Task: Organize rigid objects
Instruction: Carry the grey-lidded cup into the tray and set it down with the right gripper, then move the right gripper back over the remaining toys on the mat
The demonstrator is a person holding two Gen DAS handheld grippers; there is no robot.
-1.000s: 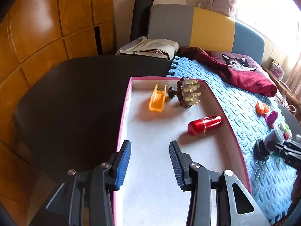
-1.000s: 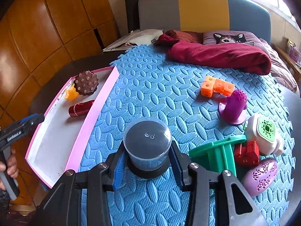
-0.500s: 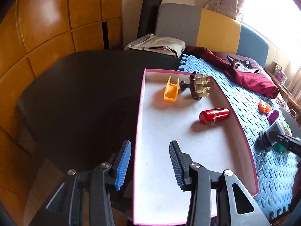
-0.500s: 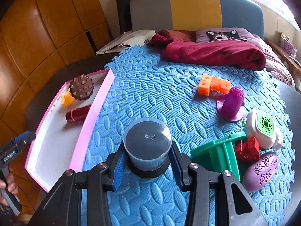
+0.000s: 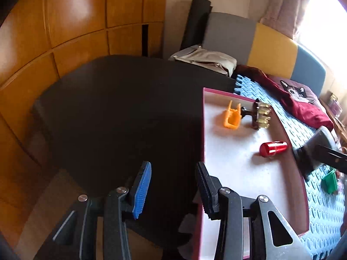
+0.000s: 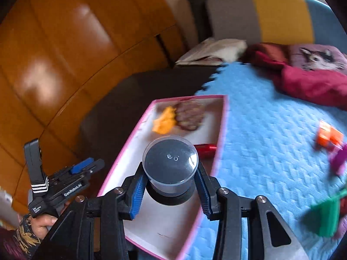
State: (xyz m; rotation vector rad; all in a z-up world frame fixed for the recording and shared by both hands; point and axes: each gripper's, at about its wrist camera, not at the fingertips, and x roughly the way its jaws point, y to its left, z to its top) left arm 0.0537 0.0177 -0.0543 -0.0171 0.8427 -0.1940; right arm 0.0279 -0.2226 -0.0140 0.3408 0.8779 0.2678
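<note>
My right gripper (image 6: 170, 191), clamped on the clear-capped jar (image 6: 170, 169), has swung from mat to over the pink tray (image 6: 223, 117), ready for set-down; left gripper (image 5: 172, 186) hangs open, empty.

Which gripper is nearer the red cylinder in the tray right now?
Right. The right gripper, shut on the clear jar, hangs just short of the red cylinder. The left gripper sits open at the pink tray near-left edge, farther off.

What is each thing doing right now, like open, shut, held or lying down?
Left hand-held gripper: open, empty.
Right hand-held gripper: shut on the clear cup.
Clear cup: held above the pink tray.
Pink tray: open-topped, holding toys.
Red tube: lying on its side in the tray.
Orange piece: resting in the tray.
</note>
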